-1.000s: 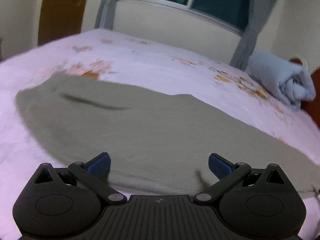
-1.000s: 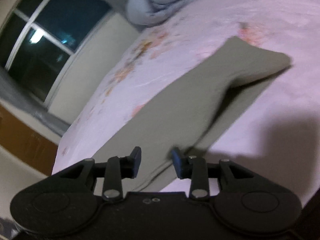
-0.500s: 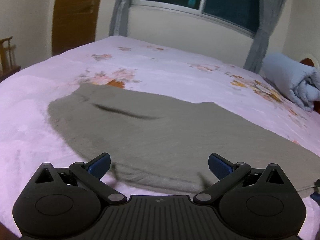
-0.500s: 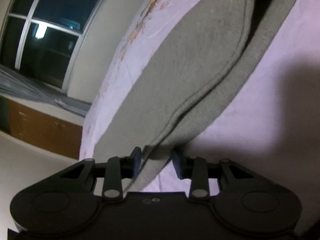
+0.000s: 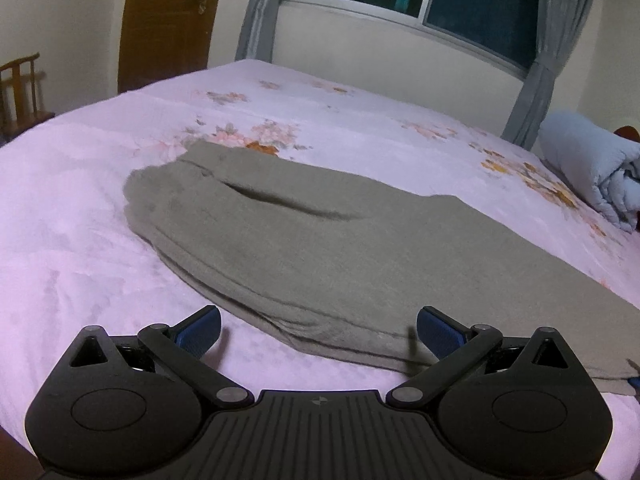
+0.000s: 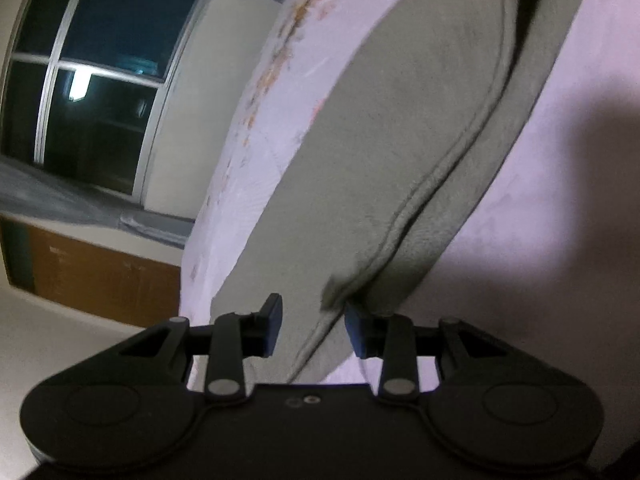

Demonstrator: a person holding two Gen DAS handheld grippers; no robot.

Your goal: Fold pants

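Grey-green pants [image 5: 304,248] lie flat on the pink floral bedsheet [image 5: 72,216], folded lengthwise with one leg on the other. My left gripper [image 5: 318,332] is wide open and empty, above the near edge of the pants. In the right wrist view the pants [image 6: 400,152] stretch away along the bed, the upper leg's seamed edge offset from the lower. My right gripper [image 6: 314,330] is partly open, its jaws on either side of a corner of the cloth without pinching it.
A rolled light-blue quilt [image 5: 592,168] lies at the bed's far right. A window with grey curtains [image 5: 536,52] and a brown door [image 5: 168,20] are behind the bed. A wooden chair [image 5: 20,88] stands at the left.
My left gripper has pulled back and up from the pants, so more of the bed shows. My right gripper came closer to the cloth edge and its jaws opened wider.
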